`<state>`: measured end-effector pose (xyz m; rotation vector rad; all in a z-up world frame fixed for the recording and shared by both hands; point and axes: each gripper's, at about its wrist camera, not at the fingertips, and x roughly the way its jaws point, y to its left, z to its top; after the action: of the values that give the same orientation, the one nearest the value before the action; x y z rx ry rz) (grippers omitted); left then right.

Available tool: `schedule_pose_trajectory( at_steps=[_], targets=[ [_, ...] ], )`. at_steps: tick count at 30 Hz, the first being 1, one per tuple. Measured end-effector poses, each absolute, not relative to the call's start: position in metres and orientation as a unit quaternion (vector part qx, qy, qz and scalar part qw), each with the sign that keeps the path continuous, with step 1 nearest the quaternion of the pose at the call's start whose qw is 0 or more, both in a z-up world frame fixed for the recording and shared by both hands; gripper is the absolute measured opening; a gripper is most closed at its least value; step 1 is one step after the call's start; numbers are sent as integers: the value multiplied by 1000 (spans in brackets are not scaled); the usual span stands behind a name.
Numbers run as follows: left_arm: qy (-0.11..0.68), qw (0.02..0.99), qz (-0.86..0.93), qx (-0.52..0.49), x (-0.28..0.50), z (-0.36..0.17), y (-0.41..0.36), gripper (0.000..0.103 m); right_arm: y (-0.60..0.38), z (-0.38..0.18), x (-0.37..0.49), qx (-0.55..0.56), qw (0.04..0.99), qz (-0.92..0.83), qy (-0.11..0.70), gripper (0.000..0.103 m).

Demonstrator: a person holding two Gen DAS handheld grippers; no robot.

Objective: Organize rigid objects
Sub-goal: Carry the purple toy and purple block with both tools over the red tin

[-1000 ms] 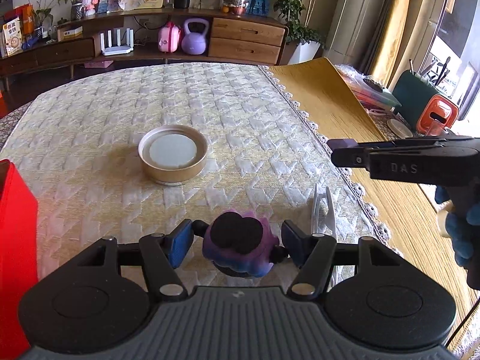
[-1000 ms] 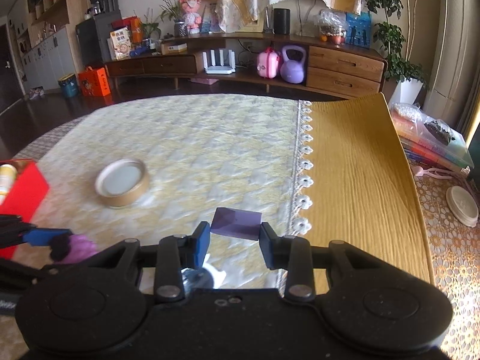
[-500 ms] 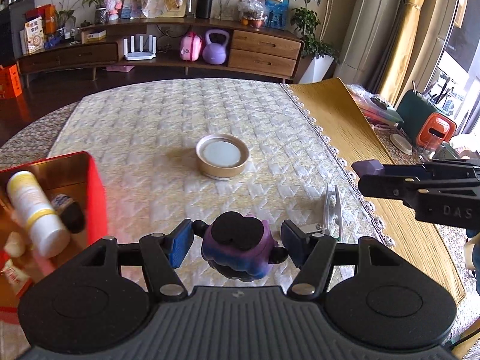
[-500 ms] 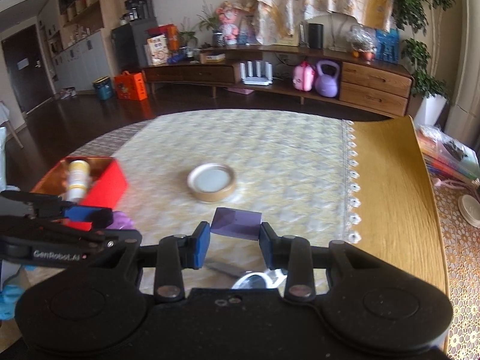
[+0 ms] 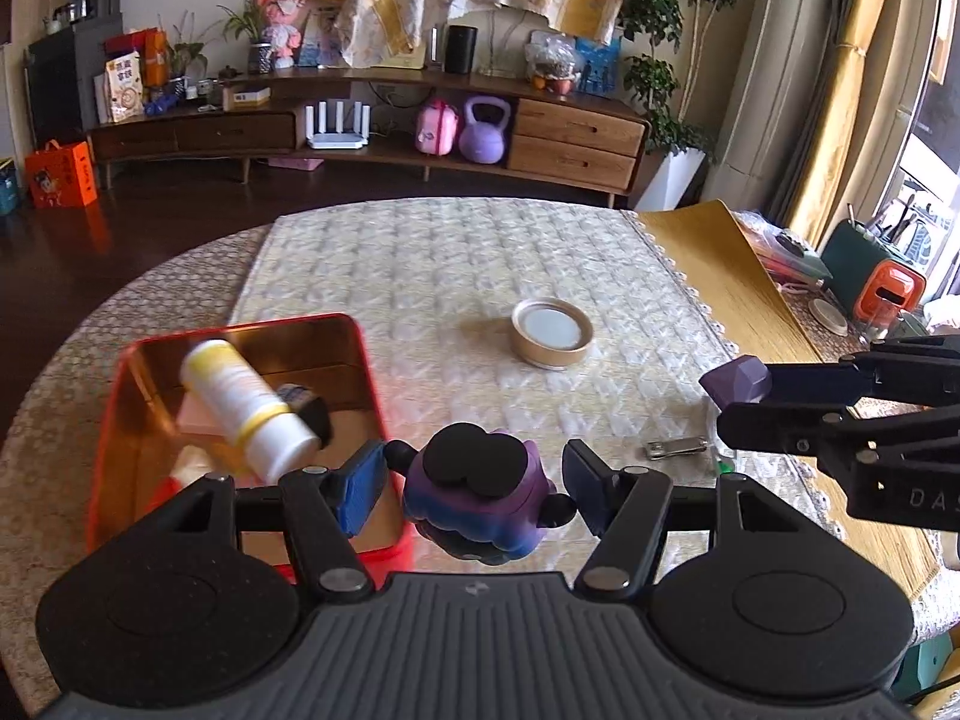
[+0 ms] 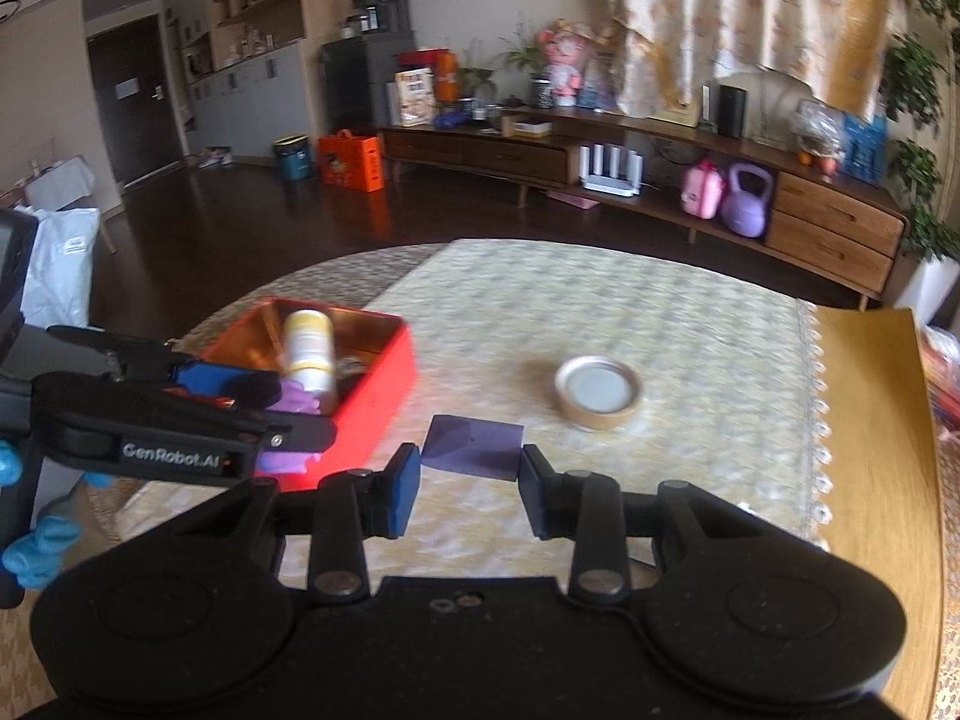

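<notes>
Purple figurine (image 5: pixel 474 495) clamped in left gripper (image 5: pixel 474 480), dark purple block (image 6: pixel 471 441) pinched in right gripper (image 6: pixel 468 483): best lowered inside red tin (image 5: pixel 366 360), clear of white bottle (image 5: pixel 246 399).

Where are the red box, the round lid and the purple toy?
red box (image 5: pixel 375 387), left wrist view, on its right wall.
round lid (image 5: pixel 551 327), left wrist view, on its pale centre.
purple toy (image 5: pixel 474 507), left wrist view, on its purple body.
</notes>
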<state>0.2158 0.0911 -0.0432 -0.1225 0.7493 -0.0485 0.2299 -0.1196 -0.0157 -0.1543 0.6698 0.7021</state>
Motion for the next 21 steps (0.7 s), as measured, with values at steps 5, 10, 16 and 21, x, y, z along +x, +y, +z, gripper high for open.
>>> schedule_pose_trajectory(
  at_steps=[5, 10, 16, 21],
  targets=[
    [365, 928, -5, -67, 204, -40, 124, 64, -89, -16, 221, -88, 874, 355, 320, 35],
    [368, 927, 14, -71, 199, -42, 153, 64, -58, -19, 215, -101, 866, 371, 319, 35],
    [375, 924, 35, -70, 198, -50, 184, 64, -30, -24, 216, -115, 860, 381, 318, 35],
    [381, 920, 56, -73, 204, -57, 207, 64, -5, -32, 219, -133, 855, 388, 319, 35]
  ],
)
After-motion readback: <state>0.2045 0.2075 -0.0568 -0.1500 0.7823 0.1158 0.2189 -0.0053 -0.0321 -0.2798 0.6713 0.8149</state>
